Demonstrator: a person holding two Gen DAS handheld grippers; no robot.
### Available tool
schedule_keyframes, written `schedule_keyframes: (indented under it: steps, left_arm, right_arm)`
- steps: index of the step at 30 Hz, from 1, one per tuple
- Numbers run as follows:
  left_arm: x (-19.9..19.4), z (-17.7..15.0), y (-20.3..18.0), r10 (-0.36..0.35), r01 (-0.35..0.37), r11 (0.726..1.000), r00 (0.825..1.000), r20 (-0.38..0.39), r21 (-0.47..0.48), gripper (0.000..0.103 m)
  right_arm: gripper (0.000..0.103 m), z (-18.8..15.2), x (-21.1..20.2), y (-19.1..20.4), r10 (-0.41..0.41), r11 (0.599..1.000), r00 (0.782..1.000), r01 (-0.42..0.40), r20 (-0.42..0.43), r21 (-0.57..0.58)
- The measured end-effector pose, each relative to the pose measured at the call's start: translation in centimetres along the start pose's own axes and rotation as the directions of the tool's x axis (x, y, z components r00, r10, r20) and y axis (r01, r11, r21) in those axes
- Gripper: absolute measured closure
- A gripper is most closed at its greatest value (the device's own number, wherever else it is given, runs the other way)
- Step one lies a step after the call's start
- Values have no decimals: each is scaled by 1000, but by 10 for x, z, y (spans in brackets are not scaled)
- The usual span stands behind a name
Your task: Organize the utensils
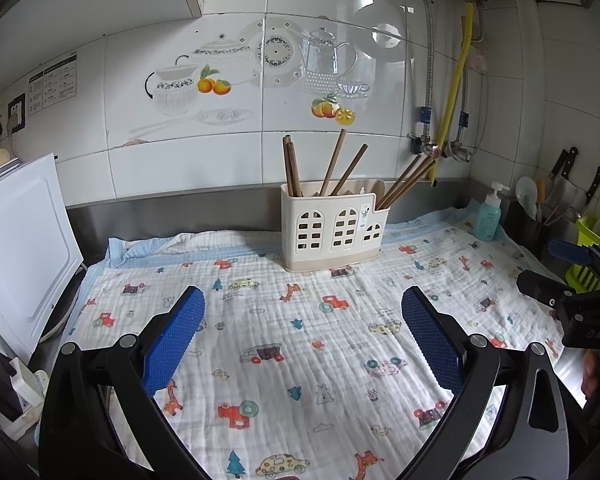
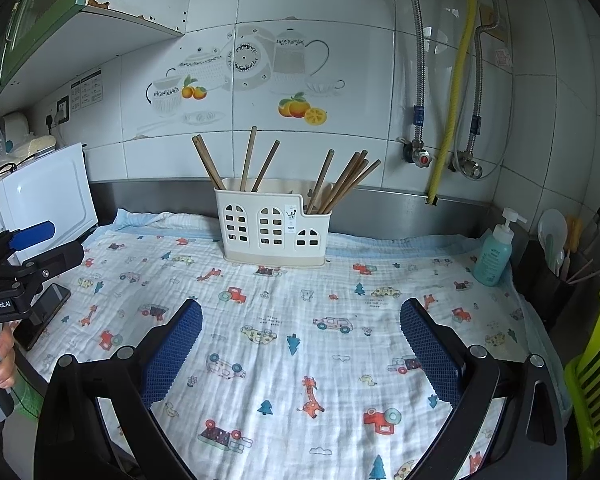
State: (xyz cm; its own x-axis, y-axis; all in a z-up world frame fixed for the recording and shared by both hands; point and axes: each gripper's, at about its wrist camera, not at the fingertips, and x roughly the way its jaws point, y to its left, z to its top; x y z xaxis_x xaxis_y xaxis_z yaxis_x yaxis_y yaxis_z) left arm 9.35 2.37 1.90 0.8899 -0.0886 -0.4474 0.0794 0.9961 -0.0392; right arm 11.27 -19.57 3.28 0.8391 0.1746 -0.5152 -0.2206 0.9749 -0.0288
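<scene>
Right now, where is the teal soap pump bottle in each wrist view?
Left wrist: soap pump bottle far right, on the cloth's back corner.
Right wrist: soap pump bottle right of centre, same corner.
Shared landmark: the cream utensil holder to its left.

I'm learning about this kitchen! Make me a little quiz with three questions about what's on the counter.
1. True or false: both the left hand-held gripper and the right hand-held gripper are open and hold nothing.
2. Where are the chopsticks now? A) lying on the cloth B) standing in the white holder C) in a gripper
3. Fill in: the pump bottle stands on the ______ side of the holder, seen from the right wrist view.

Key: 1 true; 2 B; 3 right
</scene>
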Motion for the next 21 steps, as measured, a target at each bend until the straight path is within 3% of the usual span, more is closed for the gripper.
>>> schedule_keyframes:
  steps: [21]
  left_arm:
    - [4, -2, -3, -6, 6, 1000, 1000, -14, 5, 5]
  right_arm:
    - [7, -1, 1, -2, 0, 1000, 1000, 0, -4, 4]
